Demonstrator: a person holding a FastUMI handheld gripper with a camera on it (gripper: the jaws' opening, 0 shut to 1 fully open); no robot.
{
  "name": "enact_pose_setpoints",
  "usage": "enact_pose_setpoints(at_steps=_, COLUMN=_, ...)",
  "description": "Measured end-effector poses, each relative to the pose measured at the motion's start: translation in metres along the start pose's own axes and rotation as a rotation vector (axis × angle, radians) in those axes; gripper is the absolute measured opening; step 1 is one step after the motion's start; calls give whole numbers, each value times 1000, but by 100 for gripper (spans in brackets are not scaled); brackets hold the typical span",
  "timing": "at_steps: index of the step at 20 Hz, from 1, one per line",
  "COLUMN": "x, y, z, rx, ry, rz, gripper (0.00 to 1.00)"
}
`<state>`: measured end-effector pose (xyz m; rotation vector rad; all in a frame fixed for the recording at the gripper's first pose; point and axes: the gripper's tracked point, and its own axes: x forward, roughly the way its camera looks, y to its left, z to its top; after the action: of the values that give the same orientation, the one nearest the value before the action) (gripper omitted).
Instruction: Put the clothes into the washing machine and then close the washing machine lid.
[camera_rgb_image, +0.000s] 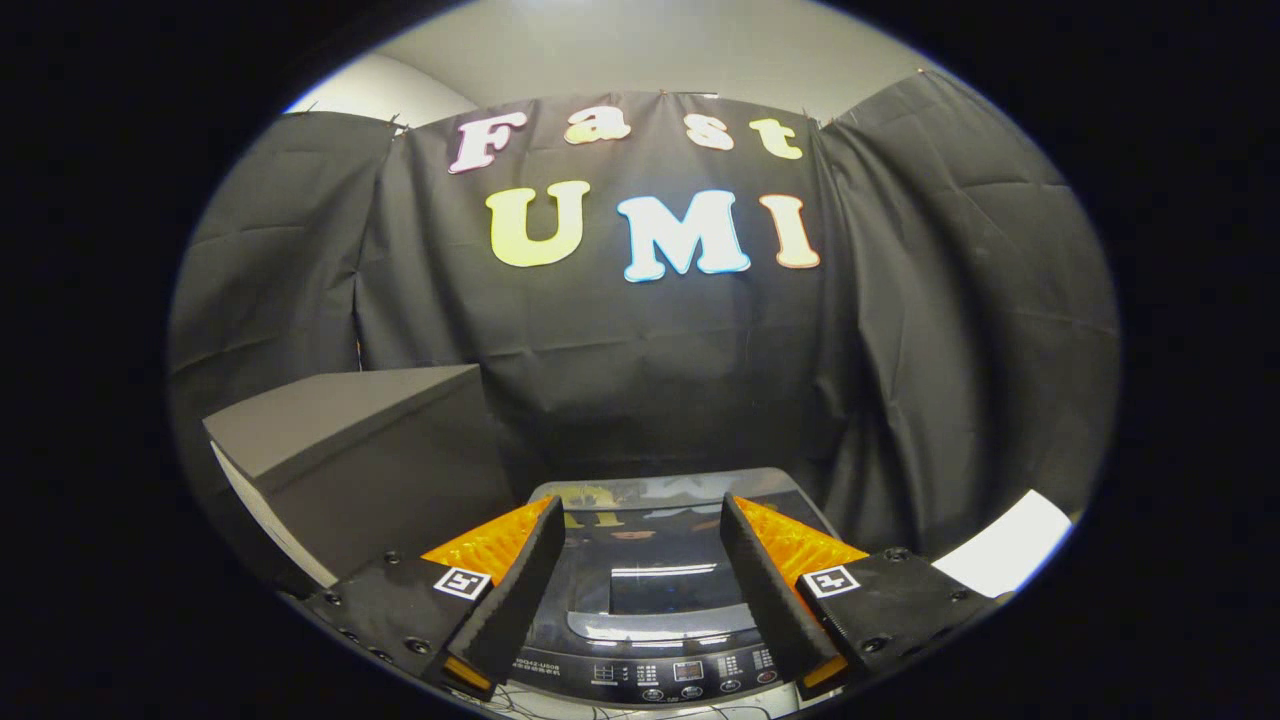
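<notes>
Your gripper (640, 560) hangs above the washing machine (650, 600) with its jaws spread wide and nothing between them. The machine sits low in the centre of the frame, directly under and just ahead of the fingers.

Its lid (655, 545) looks shut and lying flat, though the glare on the glossy panel makes that hard to confirm. The lid is a stiff, smooth, slippery plate, so a flat pinch on the face will likely slide. Hook the near lip, just above the control panel (680, 672), where there appears to be a recessed edge. It probably hinges at the far side, by the black cloth wall (620, 360).

The lid's long axis seems to run across the frame, left to right, and the machine's front, with the buttons, faces you at the bottom of the frame.

No clothes can be picked out here. Expect them to be soft, light and floppy: gather a bunched fold, not a single layer.

A grey box (370, 450) stands at lower left, just beside the machine.
</notes>
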<state>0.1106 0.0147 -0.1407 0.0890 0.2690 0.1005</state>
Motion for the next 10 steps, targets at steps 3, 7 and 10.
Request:
enact_pose_setpoints(at_steps=3, x=-25, y=1, z=22, rx=-2, ry=-43, rz=1, gripper=97)
enact_pose_setpoints(at_steps=7, x=-60, y=-1, z=47, rx=-7, ry=-95, rz=-4, gripper=97)
enact_pose_setpoints(at_steps=10, x=-86, y=0, z=61, rx=-16, ry=-124, rz=-7, gripper=97)
